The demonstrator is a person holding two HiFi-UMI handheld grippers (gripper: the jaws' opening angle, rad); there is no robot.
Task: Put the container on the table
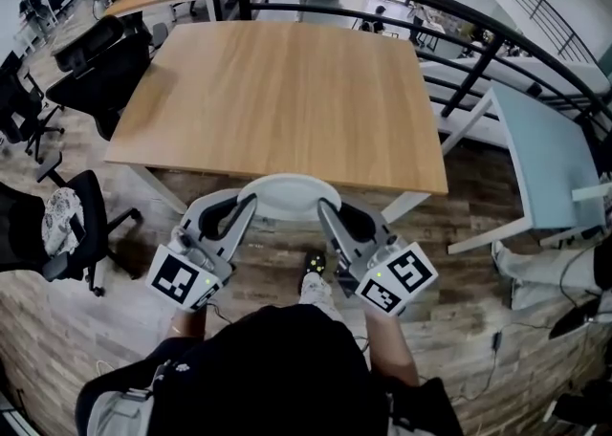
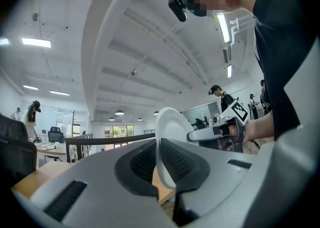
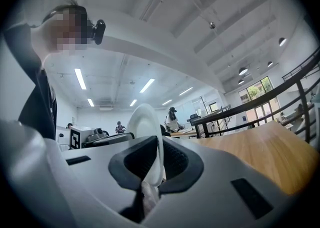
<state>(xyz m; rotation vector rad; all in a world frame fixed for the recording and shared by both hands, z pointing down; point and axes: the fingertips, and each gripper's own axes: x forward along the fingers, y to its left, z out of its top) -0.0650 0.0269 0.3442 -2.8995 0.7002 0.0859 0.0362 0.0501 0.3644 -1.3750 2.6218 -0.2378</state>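
Note:
A round white container [image 1: 287, 197] hangs in the air just short of the near edge of the wooden table [image 1: 287, 90]. My left gripper [image 1: 251, 207] is shut on its left rim and my right gripper [image 1: 323, 207] is shut on its right rim. In the left gripper view the container's thin rim [image 2: 167, 137] is pinched between the black pads, with the right gripper [image 2: 216, 133] beyond it. In the right gripper view the same container [image 3: 145, 124] is clamped between the pads, and the table top [image 3: 250, 152] stretches out to the right.
A black curved railing [image 1: 459, 13] runs behind the table. Black office chairs [image 1: 96, 66] stand to the left, another chair [image 1: 67, 224] near my left side. A pale blue table [image 1: 545, 152] stands at the right. The floor below is wood planks.

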